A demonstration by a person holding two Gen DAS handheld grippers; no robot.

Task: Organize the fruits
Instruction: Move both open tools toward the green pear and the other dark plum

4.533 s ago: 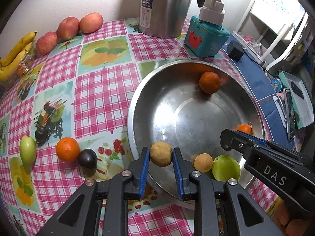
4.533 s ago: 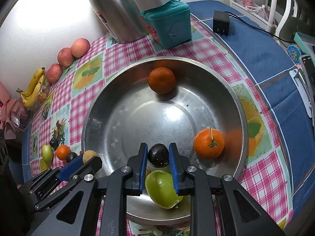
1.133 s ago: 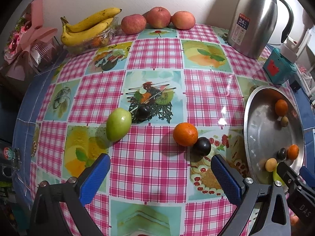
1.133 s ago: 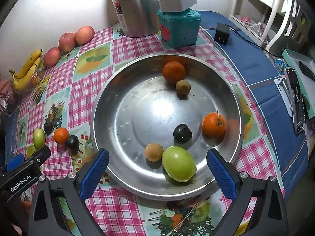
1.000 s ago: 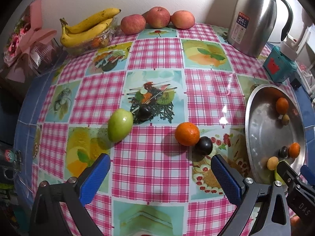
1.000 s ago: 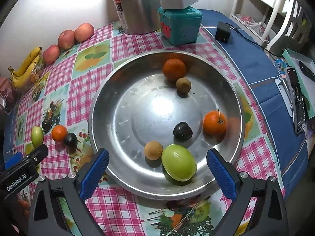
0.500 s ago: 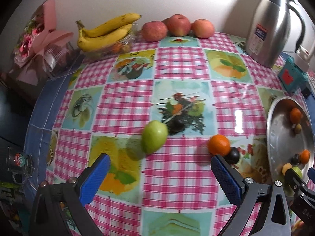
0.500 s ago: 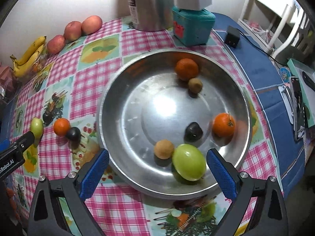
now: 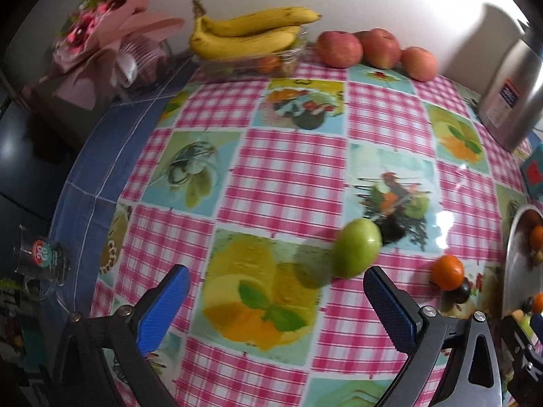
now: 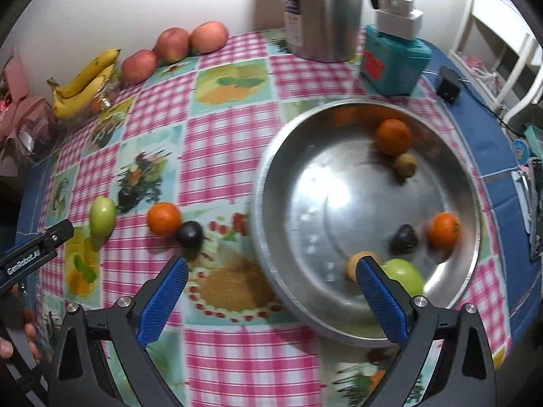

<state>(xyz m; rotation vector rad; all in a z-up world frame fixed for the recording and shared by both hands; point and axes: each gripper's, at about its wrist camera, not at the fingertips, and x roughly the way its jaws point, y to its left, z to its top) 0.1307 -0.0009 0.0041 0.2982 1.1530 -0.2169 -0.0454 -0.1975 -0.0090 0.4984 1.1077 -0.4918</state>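
Note:
A green fruit (image 9: 356, 252) lies on the checked tablecloth, just beyond my open, empty left gripper (image 9: 275, 305); it also shows in the right wrist view (image 10: 101, 215). An orange (image 10: 164, 218) and a dark plum (image 10: 189, 234) lie beside it, left of the steel bowl (image 10: 271, 257). The bowl holds two oranges (image 10: 393, 135), a brown fruit (image 10: 405, 165), a dark plum (image 10: 404, 239), a tan fruit (image 10: 353, 264) and a green fruit (image 10: 407, 276). My right gripper (image 10: 271, 295) is open and empty over the bowl's left rim.
Bananas (image 9: 251, 35) in a glass dish and three apples (image 9: 376, 49) line the far edge. A steel thermos (image 10: 322, 10) and a teal box (image 10: 393, 61) stand behind the bowl. A pink bouquet (image 9: 101, 34) sits far left; a glass (image 9: 40, 264) stands off the table's left edge.
Both grippers have swung left. The left one now faces the green fruit on the cloth. The right one has moved from over the bowl's middle to its left rim.

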